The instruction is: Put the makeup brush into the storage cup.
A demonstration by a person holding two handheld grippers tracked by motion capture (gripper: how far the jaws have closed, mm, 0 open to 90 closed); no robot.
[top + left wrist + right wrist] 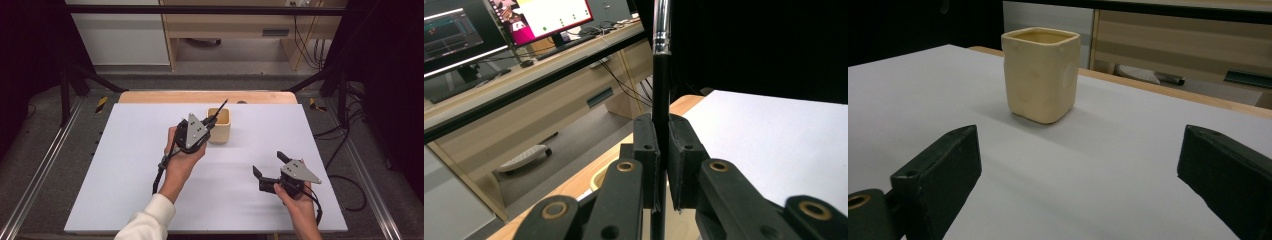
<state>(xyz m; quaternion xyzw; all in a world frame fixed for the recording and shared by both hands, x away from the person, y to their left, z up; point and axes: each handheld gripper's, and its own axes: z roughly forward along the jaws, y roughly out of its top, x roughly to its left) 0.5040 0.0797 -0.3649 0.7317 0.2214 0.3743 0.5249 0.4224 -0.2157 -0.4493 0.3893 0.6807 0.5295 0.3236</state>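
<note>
1. Nearest the high camera, a white sleeve (150, 220) comes in at the bottom edge, with the bare right forearm beside it.
2. The right gripper (270, 167) hovers low over the near right part of the white table (125, 190). Its jaws stand wide apart with nothing between them.
3. In the right gripper view those two black jaws frame the cream square cup (1040, 75), which stands upright on the white surface well ahead of them.
4. The left gripper (210, 122) is held above the table's middle, just left of the cup (220, 125) and angled toward it.
5. Its jaws are clamped tight on a thin black brush handle (660, 100), which passes straight up between the pads.
6. A silver ferrule (662, 27) sits on the handle above the jaws.
7. From above, the handle's black tip (221, 107) slants up over the cup's opening.
8. The cup stands near the table's far edge, close to its wooden border (150, 97).
</note>
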